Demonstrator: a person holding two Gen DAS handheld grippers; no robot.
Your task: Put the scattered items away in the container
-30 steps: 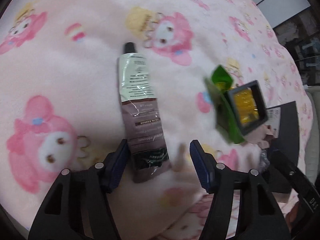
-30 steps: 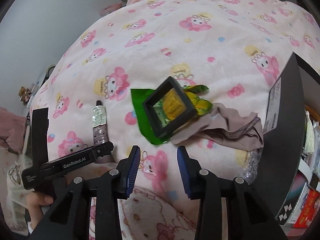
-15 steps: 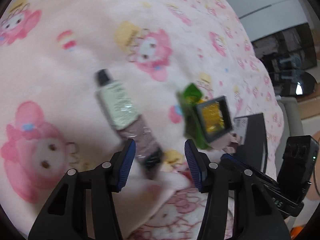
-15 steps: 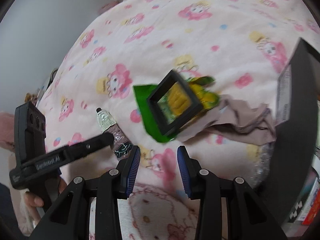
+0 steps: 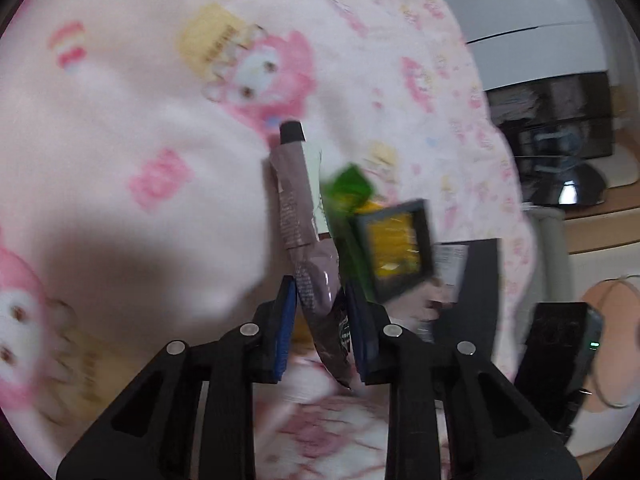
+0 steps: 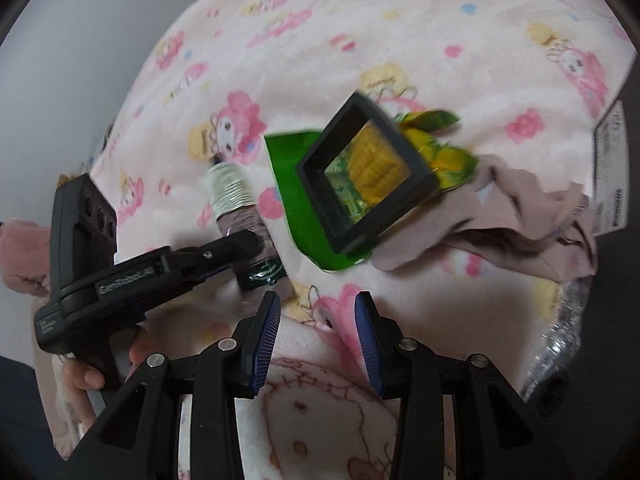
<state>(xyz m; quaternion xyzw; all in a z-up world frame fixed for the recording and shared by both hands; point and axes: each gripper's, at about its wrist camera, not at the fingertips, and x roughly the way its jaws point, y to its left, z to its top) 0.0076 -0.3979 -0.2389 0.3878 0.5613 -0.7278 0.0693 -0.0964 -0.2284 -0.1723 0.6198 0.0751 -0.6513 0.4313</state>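
Observation:
My left gripper (image 5: 322,312) is shut on the crimped end of a brown and pale green tube (image 5: 298,216) with a black cap and holds it tilted just above the pink blanket. The right wrist view shows that gripper (image 6: 244,248) clamped on the tube (image 6: 234,196). A small black square box (image 6: 366,172) lies tipped on a green and yellow corn snack packet (image 6: 296,184), which shows through its opening. My right gripper (image 6: 318,320) is open and empty, low over the blanket in front of the packet.
A crumpled mauve cloth (image 6: 520,220) lies right of the packet. A large black box (image 6: 624,160) with a white label stands at the right edge, with crinkled clear plastic (image 6: 560,332) below it. The pink cartoon-print blanket (image 6: 360,40) covers the whole bed.
My left gripper has closed on the tube's lower end and lifted and turned it toward the black box. My right gripper has barely moved and stayed open.

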